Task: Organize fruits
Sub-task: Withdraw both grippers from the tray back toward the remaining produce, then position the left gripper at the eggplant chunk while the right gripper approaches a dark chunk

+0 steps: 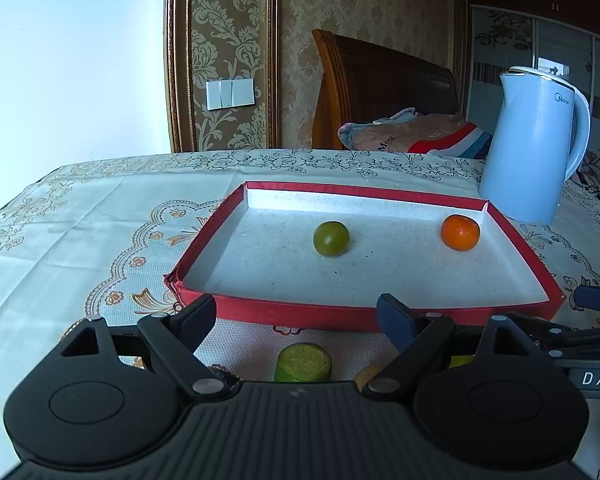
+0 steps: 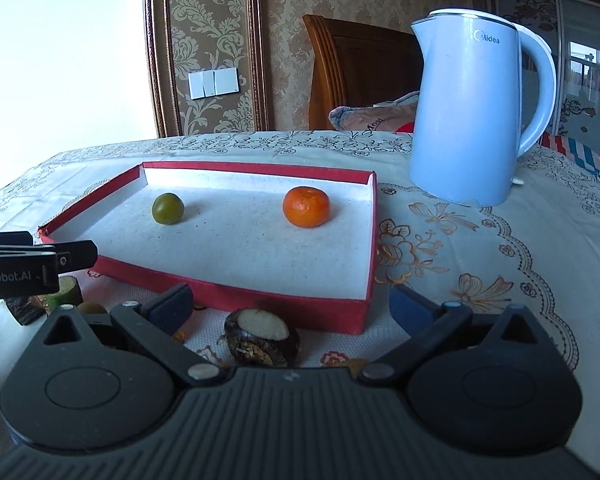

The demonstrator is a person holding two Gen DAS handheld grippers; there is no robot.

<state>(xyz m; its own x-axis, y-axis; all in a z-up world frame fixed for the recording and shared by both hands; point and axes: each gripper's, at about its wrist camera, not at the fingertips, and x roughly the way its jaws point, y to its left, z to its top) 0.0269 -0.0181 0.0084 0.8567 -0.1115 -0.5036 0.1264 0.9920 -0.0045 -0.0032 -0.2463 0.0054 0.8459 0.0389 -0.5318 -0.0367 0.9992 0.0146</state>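
The green cut chunk [image 1: 303, 362] lies on the cloth between your left gripper [image 1: 298, 318]'s wide, empty jaws; the brown, white-topped piece [image 2: 262, 339] sits between your right gripper [image 2: 290, 306]'s spread jaws, untouched, before the red tray [image 1: 268, 312].

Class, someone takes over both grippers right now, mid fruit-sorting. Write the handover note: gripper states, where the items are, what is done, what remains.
Left gripper: open, holding nothing, just short of the red tray, above the green cut piece.
Right gripper: open, holding nothing, above the dark cut piece with a pale face.
Done: green round fruit and orange mandarin lie apart inside the tray.
Left: both cut pieces sit on the tablecloth before the tray's near wall; some small items lie partly hidden beside them.
Blue kettle stands beyond the tray's right corner; keep clear.
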